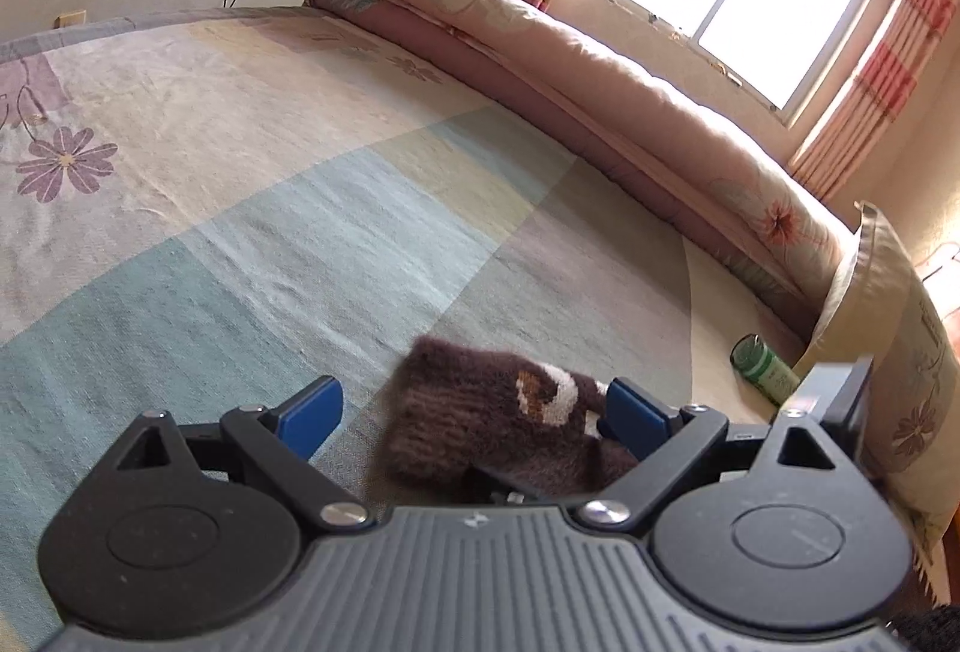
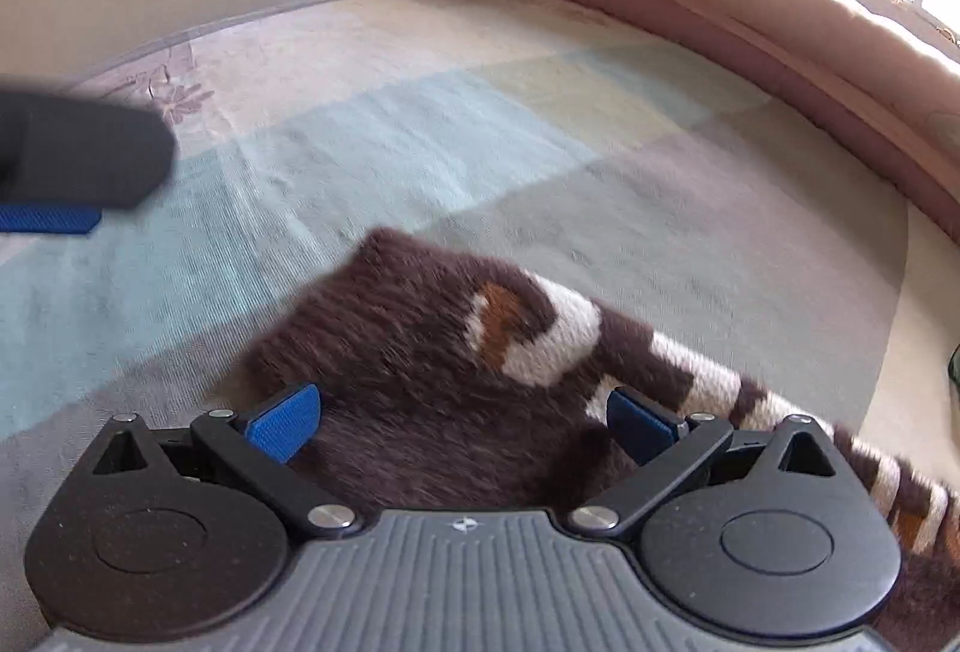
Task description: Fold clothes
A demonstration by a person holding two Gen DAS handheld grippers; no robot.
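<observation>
Both grippers — left gripper (image 1: pixel 474 412), right gripper (image 2: pixel 462 421) — jaws spread wide, gripping nothing, over brown knitted garment (image 2: pixel 420 352) on bed (image 1: pixel 300 208).

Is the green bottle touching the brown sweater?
Apart. The left wrist view shows the bottle lying on the bed near the pillow, with bare sheet between it and the sweater.
</observation>
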